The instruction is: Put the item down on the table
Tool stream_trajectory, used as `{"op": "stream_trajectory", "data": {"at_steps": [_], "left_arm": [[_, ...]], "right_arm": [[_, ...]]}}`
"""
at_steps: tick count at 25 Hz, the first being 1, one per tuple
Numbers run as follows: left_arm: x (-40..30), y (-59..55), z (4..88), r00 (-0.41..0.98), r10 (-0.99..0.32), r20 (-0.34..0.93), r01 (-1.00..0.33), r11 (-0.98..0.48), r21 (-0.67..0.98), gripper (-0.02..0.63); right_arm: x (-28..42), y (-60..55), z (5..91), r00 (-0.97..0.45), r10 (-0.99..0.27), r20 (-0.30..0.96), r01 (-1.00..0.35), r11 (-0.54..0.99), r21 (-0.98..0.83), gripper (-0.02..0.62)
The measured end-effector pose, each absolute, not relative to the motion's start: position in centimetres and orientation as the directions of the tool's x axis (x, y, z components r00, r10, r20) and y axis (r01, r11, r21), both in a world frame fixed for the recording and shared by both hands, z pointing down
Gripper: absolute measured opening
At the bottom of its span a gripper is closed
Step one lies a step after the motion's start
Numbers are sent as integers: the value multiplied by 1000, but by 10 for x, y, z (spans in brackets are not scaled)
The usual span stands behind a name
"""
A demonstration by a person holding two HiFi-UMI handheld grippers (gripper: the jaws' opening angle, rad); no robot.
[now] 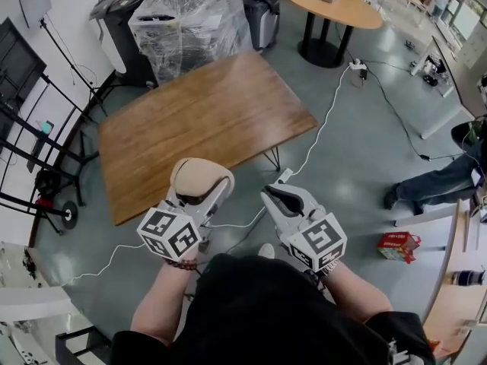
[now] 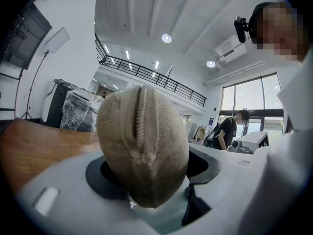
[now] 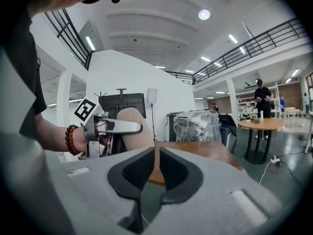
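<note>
Filling the left gripper view, the beige zipped pouch (image 2: pixel 142 146) is sitting between the two jaws with its zipper seam running upward. The left gripper (image 1: pixel 200 181) is clamping on it – the jaws are standing wide apart, one pressing on each side of the pouch. The pouch is hanging in the air just before the near edge of the wooden table (image 1: pixel 198 120), and it is not resting on the wood. Just beside it, the right gripper (image 1: pixel 271 194) is holding nothing – its jaws are pressing together, pad against pad, and pointing toward the same table. A bead bracelet (image 3: pixel 71 138) is showing on the wrist behind the left gripper. Beyond the wooden table, a machine wrapped in clear film (image 1: pixel 190 25) is standing, and a round table (image 1: pixel 338 6) is standing well apart, further to the right. A white cable (image 1: pixel 327 105) is lying across the grey floor.
</note>
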State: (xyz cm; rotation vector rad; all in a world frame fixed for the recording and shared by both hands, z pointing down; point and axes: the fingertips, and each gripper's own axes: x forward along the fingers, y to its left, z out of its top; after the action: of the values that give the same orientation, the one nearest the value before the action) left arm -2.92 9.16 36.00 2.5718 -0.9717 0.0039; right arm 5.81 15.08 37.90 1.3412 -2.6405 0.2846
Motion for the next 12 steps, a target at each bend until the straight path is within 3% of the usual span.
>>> {"op": "stream_trajectory", "data": {"at_steps": [7, 12], "left_arm": [[-16, 77, 364, 740, -658, 139, -650, -647, 398, 331], [-27, 55, 370, 729, -672, 128, -649, -618, 444, 331]], "right_arm": [[58, 131, 388, -656, -711, 255, -749, 654, -106, 77], [31, 113, 392, -705, -655, 273, -691, 721, -55, 166]]}}
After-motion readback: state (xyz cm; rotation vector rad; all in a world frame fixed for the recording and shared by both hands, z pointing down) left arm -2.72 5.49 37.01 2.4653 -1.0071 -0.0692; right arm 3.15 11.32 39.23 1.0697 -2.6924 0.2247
